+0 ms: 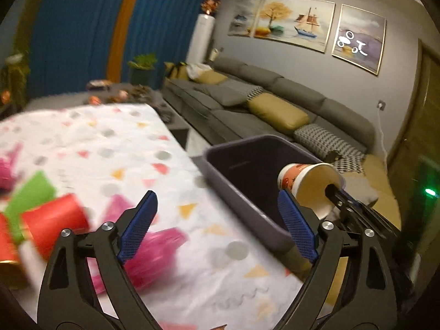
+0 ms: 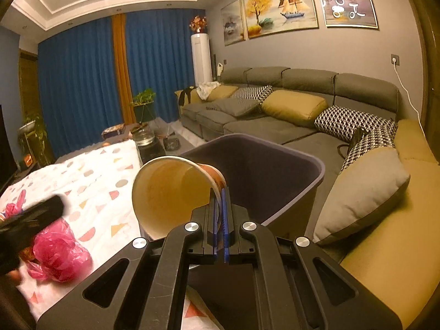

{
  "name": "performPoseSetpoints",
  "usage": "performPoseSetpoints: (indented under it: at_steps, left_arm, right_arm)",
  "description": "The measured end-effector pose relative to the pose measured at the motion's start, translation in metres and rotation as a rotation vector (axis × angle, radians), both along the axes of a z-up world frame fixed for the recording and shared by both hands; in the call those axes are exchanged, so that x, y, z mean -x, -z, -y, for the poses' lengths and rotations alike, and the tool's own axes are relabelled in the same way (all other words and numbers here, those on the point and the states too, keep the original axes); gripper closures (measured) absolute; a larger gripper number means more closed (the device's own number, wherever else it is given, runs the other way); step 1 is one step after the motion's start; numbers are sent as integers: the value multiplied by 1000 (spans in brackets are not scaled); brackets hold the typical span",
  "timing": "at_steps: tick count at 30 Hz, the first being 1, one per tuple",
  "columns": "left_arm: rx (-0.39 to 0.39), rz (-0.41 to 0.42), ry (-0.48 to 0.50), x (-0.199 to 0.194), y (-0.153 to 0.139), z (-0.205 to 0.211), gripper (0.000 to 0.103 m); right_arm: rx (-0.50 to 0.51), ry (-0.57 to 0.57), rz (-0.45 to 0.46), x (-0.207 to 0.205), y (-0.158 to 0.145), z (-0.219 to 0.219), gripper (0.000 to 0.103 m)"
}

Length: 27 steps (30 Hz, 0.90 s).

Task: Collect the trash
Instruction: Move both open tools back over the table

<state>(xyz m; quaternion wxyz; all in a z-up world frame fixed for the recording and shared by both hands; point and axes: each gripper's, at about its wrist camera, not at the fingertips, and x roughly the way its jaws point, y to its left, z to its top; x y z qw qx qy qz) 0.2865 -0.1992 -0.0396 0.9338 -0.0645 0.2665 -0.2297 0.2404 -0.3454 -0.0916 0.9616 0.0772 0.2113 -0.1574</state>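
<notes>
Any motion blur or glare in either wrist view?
Left wrist: the red cup and pink bag on the tablecloth are motion-smeared; sofa sharper. Right wrist: mostly sharp, only the left gripper is blurred. Both views warm, dim, fisheye-bent; glare on one wall picture.

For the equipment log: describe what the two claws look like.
Both the left claw and the right claw have matte black, cut-out linkage arms joined by round silver bolts, ending in blue textured finger pads. No cables, markings or sleeves are visible.
</notes>
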Motion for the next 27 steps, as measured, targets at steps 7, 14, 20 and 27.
performPoseSetpoints:
  at_steps: [7, 14, 20, 27]
  left_arm:
    - [22, 18, -104, 56, -14, -57, 6]
    - [-15, 25, -261, 100, -4, -122, 6]
    - [-36, 8, -385, 122, 7, -175, 6]
    - [-68, -25, -484, 148, 27, -229, 6]
  right_arm:
    - [13, 19, 7, 3, -3, -4, 54]
    - [50, 5, 59, 40, -17, -31, 21]
    - [83, -41, 85, 78, -19, -76, 10]
    - [63, -161, 132, 104, -18, -139, 6]
